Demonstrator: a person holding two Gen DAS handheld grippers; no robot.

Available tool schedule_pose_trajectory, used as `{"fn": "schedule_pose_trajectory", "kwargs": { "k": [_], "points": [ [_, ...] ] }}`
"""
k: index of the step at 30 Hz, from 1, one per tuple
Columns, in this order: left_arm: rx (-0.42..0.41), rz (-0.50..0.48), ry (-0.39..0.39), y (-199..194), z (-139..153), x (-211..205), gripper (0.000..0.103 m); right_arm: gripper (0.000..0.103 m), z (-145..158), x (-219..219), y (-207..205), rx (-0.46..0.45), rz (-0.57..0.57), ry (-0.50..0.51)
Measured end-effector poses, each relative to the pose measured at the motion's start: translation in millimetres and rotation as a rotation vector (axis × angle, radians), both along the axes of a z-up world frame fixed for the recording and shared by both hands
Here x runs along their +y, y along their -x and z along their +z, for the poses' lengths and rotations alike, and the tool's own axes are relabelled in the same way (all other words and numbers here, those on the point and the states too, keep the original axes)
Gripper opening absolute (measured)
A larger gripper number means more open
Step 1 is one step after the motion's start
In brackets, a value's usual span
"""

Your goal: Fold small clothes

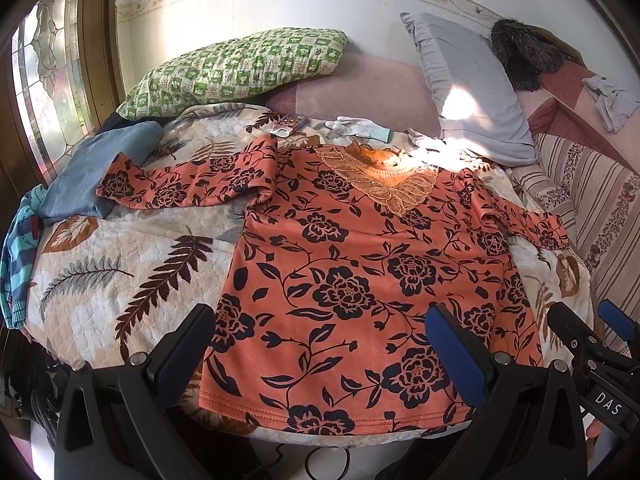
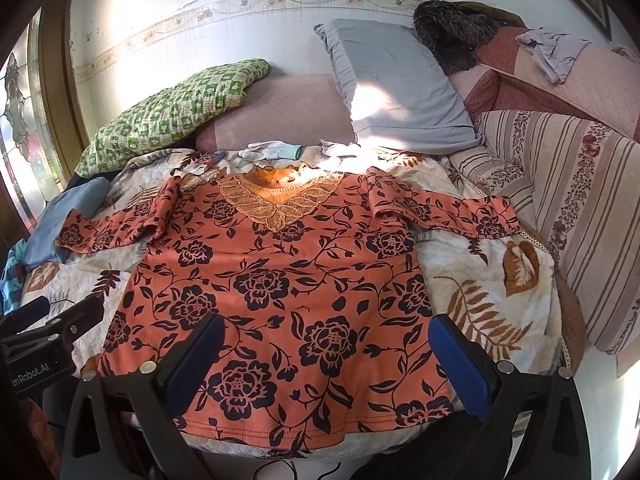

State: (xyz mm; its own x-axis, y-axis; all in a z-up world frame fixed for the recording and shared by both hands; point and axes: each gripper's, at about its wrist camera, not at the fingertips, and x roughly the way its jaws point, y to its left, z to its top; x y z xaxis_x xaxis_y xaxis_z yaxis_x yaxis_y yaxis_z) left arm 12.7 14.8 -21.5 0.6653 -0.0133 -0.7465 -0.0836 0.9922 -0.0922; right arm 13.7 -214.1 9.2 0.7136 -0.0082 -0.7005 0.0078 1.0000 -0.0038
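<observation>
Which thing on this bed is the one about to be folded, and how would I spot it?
Look at the leaf-patterned quilt covering the bed, in front of the green pillow and grey pillow. Spread flat in its middle, sleeves out, lies an orange top. Its black roses and lacy gold collar set it apart from the plain blue cloth by its left sleeve.

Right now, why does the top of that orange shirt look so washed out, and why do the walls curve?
Left wrist view: sunlight overexposes the orange floral shirt at its collar and the grey pillow. Right wrist view: same glare; fisheye lens bends the wall.
</observation>
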Motion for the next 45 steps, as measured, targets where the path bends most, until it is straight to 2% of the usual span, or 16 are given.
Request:
{"fn": "schedule_pose_trajectory", "kwargs": {
  "k": [28,32,35,37,39,41,45],
  "points": [
    [0.008,-0.001,0.007,-2,-2,2,0.103,0.103,0,2,-2,0.003,0.004,-0.002],
    [0.092,0.031,0.096,-9,-20,27,0.103,0.103,-12,-14,-10,0.067,0.022,-0.090],
    [0.216,0.163,0.208,-14,-47,68,0.103,0.103,-32,-56,-20,0.147,-0.025,-0.177],
    [0.294,0.235,0.246,-15,-68,89,0.103,0.103,-50,-96,-29,0.222,-0.089,-0.254],
    [0.341,0.257,0.240,-17,-84,100,0.103,0.103,-71,-141,-36,0.286,-0.168,-0.359],
    [0.373,0.261,0.214,-18,-96,102,0.103,0.103,-94,-173,-44,0.362,-0.218,-0.420],
    [0.435,0.219,0.197,-23,-115,100,0.103,0.103,-126,-195,-57,0.452,-0.186,-0.496]
  ]
}}
